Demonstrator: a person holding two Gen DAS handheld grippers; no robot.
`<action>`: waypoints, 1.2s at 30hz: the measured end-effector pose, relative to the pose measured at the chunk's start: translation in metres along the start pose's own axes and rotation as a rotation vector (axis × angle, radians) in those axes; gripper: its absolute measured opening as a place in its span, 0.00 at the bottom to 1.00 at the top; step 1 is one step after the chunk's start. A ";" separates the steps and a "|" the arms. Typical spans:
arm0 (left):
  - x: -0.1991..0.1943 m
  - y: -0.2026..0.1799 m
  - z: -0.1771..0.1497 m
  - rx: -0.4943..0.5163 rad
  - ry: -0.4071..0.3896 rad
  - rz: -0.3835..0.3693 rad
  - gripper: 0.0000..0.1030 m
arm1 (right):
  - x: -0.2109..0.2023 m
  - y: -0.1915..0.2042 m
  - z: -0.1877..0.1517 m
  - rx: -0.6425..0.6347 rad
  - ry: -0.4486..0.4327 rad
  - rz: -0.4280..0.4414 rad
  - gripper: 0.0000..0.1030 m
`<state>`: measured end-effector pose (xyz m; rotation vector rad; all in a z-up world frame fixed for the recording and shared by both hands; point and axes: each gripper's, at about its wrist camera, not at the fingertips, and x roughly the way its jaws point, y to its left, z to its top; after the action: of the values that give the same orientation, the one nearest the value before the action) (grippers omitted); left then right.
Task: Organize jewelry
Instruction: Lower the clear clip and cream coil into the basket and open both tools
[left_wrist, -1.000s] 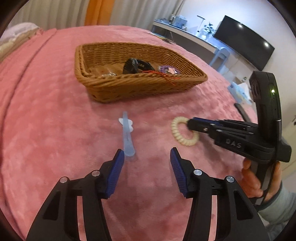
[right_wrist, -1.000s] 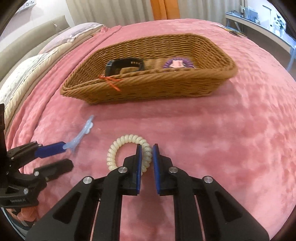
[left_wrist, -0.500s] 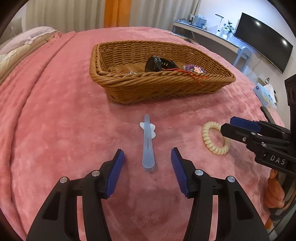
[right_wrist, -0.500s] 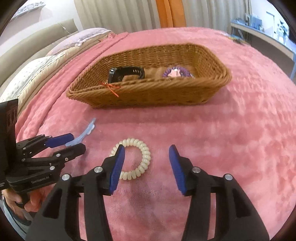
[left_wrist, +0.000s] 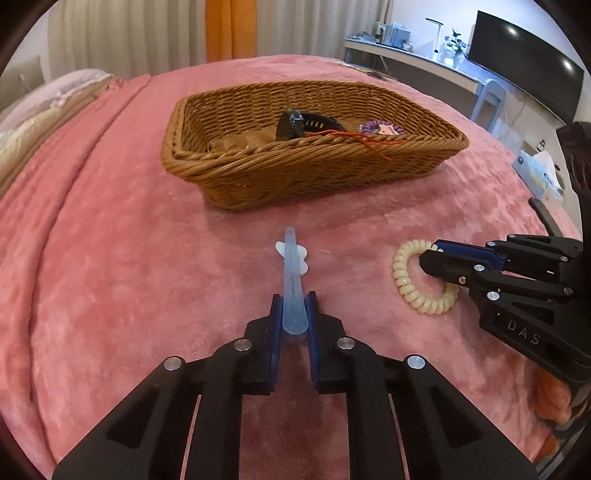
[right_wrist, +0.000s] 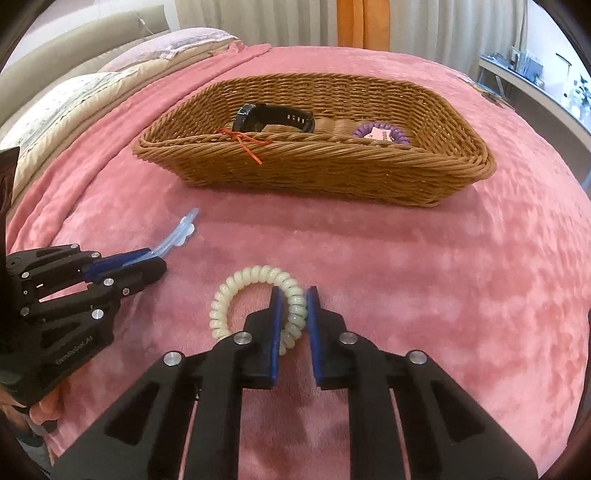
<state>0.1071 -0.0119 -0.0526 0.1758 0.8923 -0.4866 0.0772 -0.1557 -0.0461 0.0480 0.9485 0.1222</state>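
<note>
In front of the wicker basket (left_wrist: 314, 173), the blue hair clip (left_wrist: 293, 280) is clenched by the left gripper (left_wrist: 293, 314), whose jaws have just been closing, and the cream spiral hair tie (right_wrist: 258, 306) by the right gripper (right_wrist: 293, 314), likewise just closed; the slick clip could be dropped when lifted.

A pink plush blanket (left_wrist: 110, 229) covers the bed. On it sits a wicker basket (left_wrist: 314, 173); nearer than the basket lie a pale blue hair clip (left_wrist: 293, 273) and (rightward) a cream spiral hair tie (left_wrist: 406, 280).

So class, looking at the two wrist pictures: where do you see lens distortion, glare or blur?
Left wrist view: fisheye bends the blanket into a dome, dark corners, two ceiling-light reflections on the TV; hair clip sharp. Right wrist view: same bulging, the basket rim curves, soft even light, faint shadows, hair tie crisp.
</note>
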 end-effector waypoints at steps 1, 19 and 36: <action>-0.002 -0.001 -0.001 0.000 -0.010 -0.006 0.10 | -0.003 -0.001 -0.001 0.000 -0.006 0.008 0.10; -0.080 -0.013 0.049 0.003 -0.282 -0.053 0.10 | -0.099 -0.025 0.058 0.050 -0.277 0.041 0.09; -0.001 0.021 0.131 -0.134 -0.233 -0.020 0.10 | -0.012 -0.068 0.156 0.063 -0.182 -0.061 0.09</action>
<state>0.2085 -0.0387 0.0286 -0.0123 0.6956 -0.4544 0.2034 -0.2222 0.0479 0.0870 0.7706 0.0312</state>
